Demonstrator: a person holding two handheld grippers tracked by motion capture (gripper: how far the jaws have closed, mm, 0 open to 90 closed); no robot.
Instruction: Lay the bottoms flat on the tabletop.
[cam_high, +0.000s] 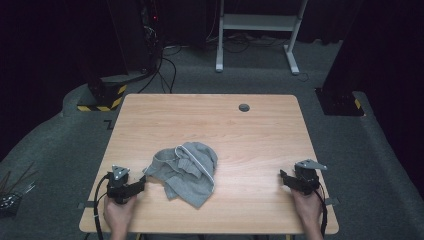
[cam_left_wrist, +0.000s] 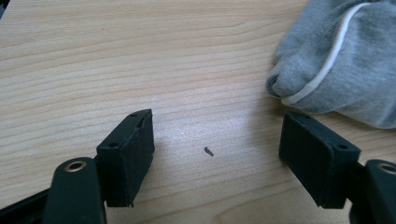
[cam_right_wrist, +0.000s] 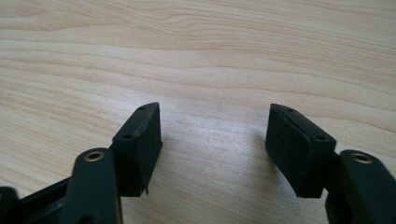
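Grey garment (cam_high: 186, 171) lies crumpled on the table (cam_high: 250, 145) near its front edge, long axis running from front-right to back-left. Left claw (cam_left_wrist: 217, 149) gapes wide just beside it, holding nothing; right claw (cam_right_wrist: 212, 144) likewise wide, well apart.

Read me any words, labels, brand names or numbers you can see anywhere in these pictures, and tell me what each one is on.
None can be read: the grey garment, wooden table and both tongs, left and right, show no lettering.
A dark mark on the floor by the table's far-left corner is too blurred to read.
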